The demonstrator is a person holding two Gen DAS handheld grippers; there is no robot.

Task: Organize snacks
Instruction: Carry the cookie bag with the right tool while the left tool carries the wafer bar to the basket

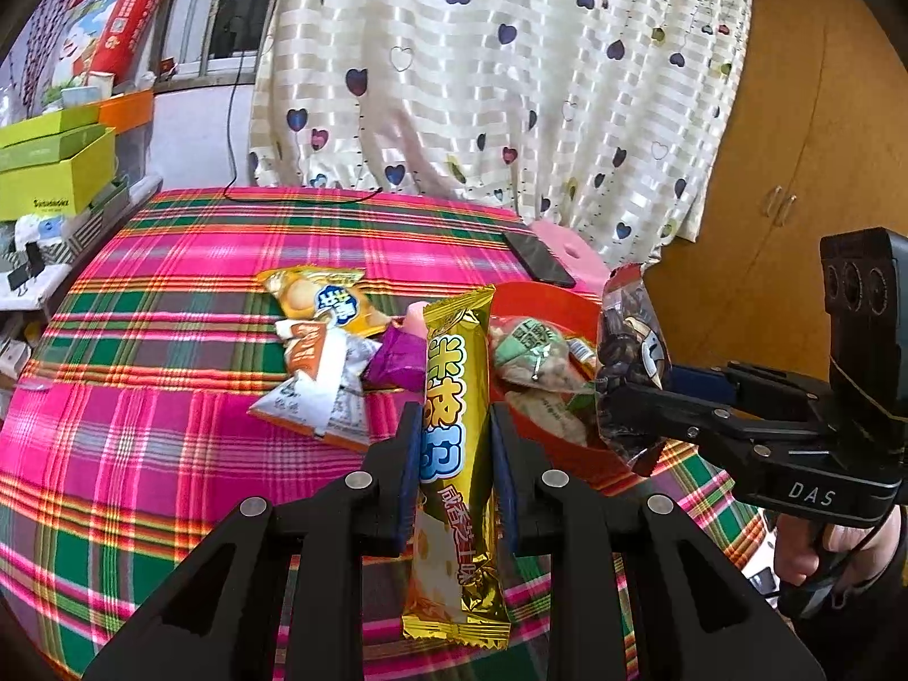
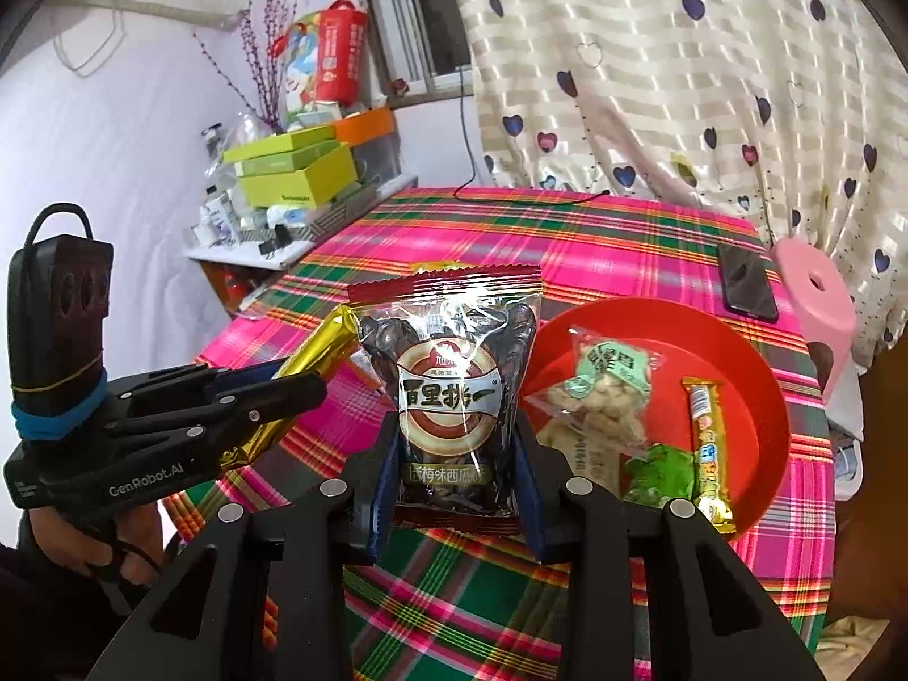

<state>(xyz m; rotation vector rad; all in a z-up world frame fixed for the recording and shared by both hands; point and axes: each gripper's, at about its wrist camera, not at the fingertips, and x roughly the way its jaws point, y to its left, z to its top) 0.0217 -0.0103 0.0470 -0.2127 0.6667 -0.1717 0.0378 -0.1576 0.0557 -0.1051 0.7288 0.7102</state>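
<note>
My left gripper [image 1: 455, 423] is shut on a long gold snack bar [image 1: 454, 397], which stands upright above the plaid tablecloth. In the right wrist view the same gripper [image 2: 301, 386] and bar [image 2: 320, 349] appear at the left. My right gripper [image 2: 458, 434] is shut on a clear packet of dark melon seeds [image 2: 454, 391] with a red top edge. From the left wrist view that packet [image 1: 627, 352] hangs over the red bowl [image 1: 539, 298]. The bowl [image 2: 760, 386] holds a green-labelled nut packet [image 2: 601, 397], a small gold bar [image 2: 706, 448] and a green packet [image 2: 658, 471].
Loose snacks lie left of the bowl: a yellow packet [image 1: 323, 301], white and orange packets [image 1: 318, 386], a purple one [image 1: 397, 363]. A black phone [image 2: 746, 284] lies near the table's far right edge, beside a pink stool [image 2: 817, 295]. Green boxes [image 2: 295, 170] stack on a shelf at left.
</note>
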